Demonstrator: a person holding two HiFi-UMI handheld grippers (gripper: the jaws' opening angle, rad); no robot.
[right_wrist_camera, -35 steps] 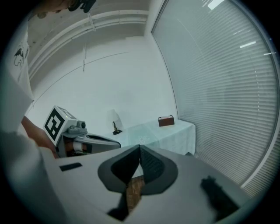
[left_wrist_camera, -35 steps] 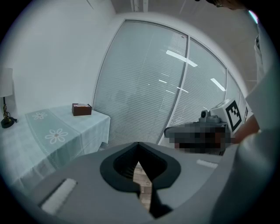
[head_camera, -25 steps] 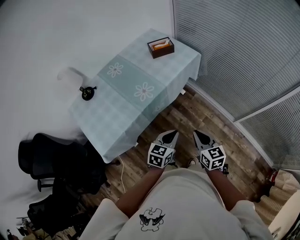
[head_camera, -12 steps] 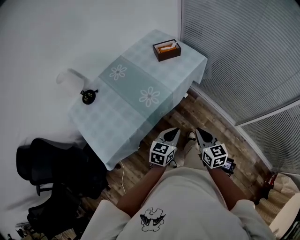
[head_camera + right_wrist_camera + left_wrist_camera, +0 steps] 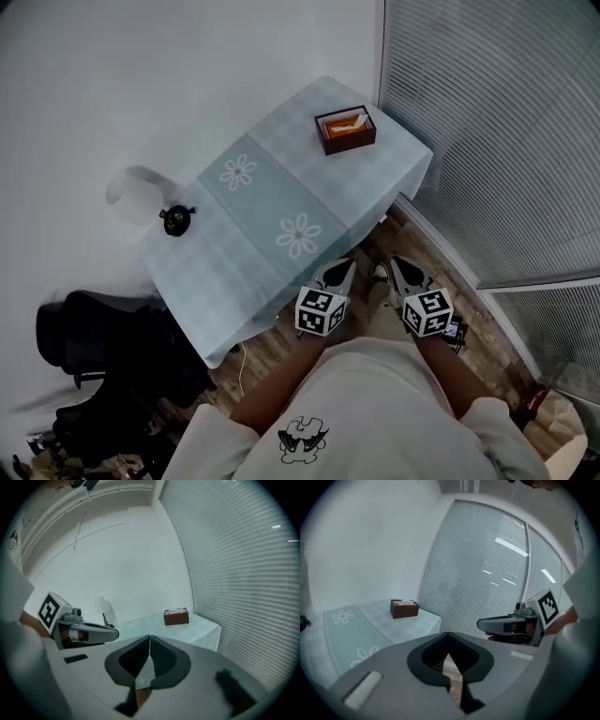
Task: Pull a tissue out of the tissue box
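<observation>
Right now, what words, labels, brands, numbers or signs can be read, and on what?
None can be read.
Left gripper and right gripper cubes: square markers, no letters.
Shirt print: a drawing, no words.
Tissue box: no label visible.

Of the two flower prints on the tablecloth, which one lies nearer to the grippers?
The flower print just ahead of the left gripper. The other flower print lies farther away, beyond it.

No text or label can be read.
</observation>
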